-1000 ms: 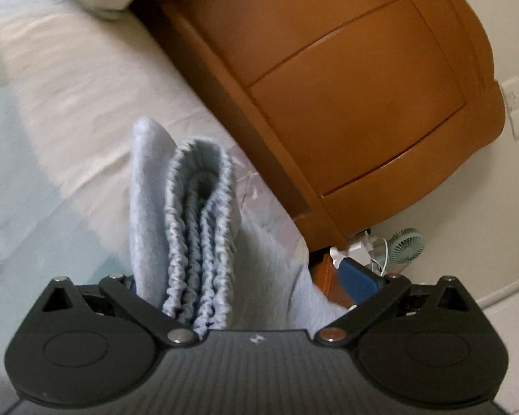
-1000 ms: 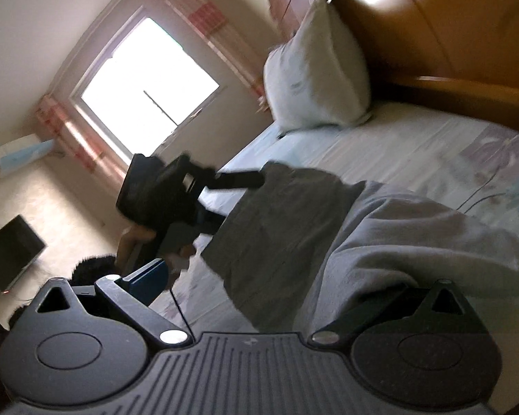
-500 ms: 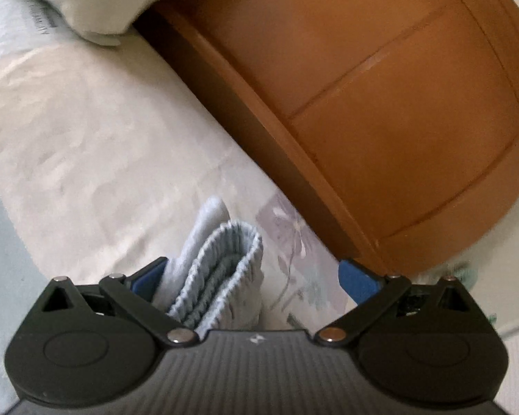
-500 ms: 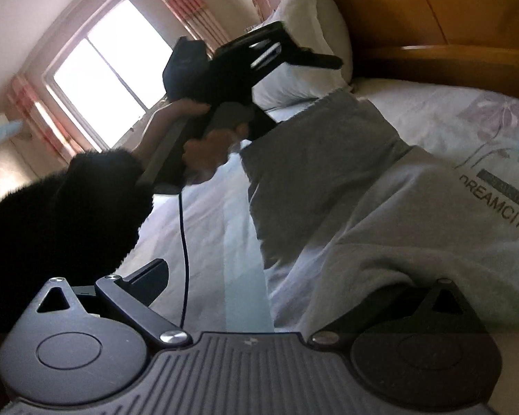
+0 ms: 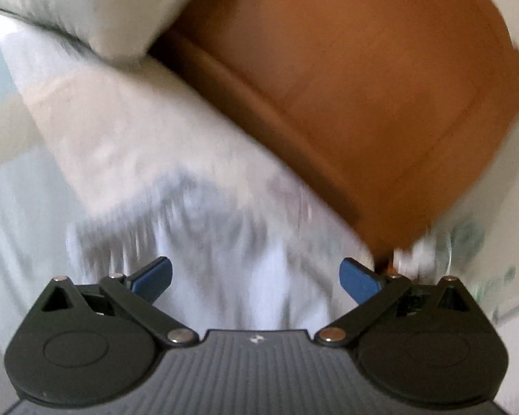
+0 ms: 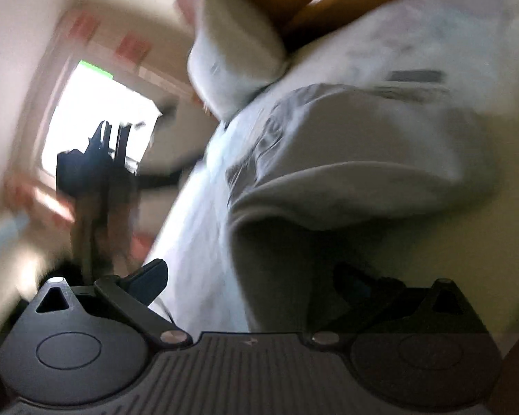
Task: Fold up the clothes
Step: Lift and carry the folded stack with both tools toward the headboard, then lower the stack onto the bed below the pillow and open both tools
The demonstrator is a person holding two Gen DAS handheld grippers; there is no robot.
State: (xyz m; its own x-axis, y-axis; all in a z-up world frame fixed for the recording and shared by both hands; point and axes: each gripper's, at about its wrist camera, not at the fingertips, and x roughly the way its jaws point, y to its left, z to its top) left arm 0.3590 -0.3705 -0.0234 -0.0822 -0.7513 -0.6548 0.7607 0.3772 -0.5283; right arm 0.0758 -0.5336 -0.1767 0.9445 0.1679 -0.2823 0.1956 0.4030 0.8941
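The grey garment (image 5: pixel 211 221) lies blurred on the bed just beyond my left gripper (image 5: pixel 256 276), which is open with its blue fingertips (image 5: pixel 152 275) wide apart and nothing between them. In the right wrist view the same garment (image 6: pixel 363 159) lies folded in a thick heap on the sheet. My right gripper (image 6: pixel 252 280) is open too; a fold of the cloth hangs over its right finger (image 6: pixel 356 283), which sits in shadow. The left gripper (image 6: pixel 97 162) shows dark against the window, held away from the garment.
A wooden headboard (image 5: pixel 380 86) rises along the far side of the bed, with a white pillow (image 5: pixel 86 3) against it. The pale bed sheet (image 5: pixel 103 121) spreads to the left. A bright window (image 6: pixel 97 114) and curtains lie beyond the bed's edge.
My left gripper has let go of the garment's ribbed edge and drawn back, jaws wide open. The garment has dropped onto the bed. Both views are swinging and blurred.
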